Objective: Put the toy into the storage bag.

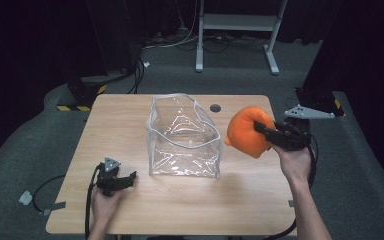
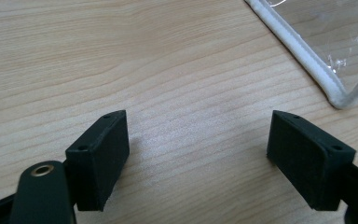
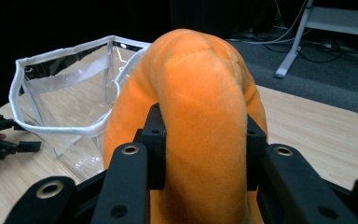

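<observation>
Up close, right tool [image 3: 200, 154] pads deep in orange plush [image 3: 200, 93].

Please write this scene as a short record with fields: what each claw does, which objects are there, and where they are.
Right claw: shut on the orange plush toy, held above the table's right side
Left claw: open, nothing between its jaws, low over the wooden table near its front left
Clear bag: transparent with white trim, standing mid-table, its top open
Toy and bag: toy is outside the bag, to its right
Bag contents: nothing visible inside
</observation>
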`<state>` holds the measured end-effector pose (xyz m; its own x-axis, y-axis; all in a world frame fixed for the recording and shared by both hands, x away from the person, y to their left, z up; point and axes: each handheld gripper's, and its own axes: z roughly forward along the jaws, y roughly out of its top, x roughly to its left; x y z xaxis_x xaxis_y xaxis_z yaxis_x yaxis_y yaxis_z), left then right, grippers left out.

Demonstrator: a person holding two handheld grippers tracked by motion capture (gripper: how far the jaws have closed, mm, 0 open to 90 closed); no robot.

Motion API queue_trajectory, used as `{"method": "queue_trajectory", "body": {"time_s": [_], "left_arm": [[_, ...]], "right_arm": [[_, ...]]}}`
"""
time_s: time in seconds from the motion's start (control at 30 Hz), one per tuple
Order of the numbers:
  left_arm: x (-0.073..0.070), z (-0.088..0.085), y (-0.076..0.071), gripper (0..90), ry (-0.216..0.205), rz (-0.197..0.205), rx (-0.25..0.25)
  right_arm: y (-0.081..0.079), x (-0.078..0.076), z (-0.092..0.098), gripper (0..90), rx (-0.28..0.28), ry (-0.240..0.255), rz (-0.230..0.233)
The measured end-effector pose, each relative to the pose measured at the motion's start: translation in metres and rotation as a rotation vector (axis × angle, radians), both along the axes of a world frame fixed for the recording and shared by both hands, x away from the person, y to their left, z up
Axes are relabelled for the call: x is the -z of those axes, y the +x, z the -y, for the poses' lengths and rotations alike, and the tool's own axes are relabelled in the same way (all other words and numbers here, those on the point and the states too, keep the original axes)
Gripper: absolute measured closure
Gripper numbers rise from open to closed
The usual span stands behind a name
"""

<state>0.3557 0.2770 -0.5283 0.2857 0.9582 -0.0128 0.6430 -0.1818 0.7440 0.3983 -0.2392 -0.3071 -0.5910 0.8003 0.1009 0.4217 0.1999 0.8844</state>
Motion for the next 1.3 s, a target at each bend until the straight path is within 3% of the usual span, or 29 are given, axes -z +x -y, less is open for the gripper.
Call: {"method": "queue_trajectory", "body": {"time_s": [0.83, 1.3], "left_arm": [[0.0, 0.0, 0.0, 20.8, 0.0, 0.0, 0.0], [0.0, 0.0, 0.0, 20.9, -0.001, 0.0, 0.0]], "right_arm": [[0.0, -0.024, -0.007, 64.8, -0.029, 0.012, 0.019], [0.002, -0.034, -0.022, 64.8, -0.055, 0.003, 0.03]]}}
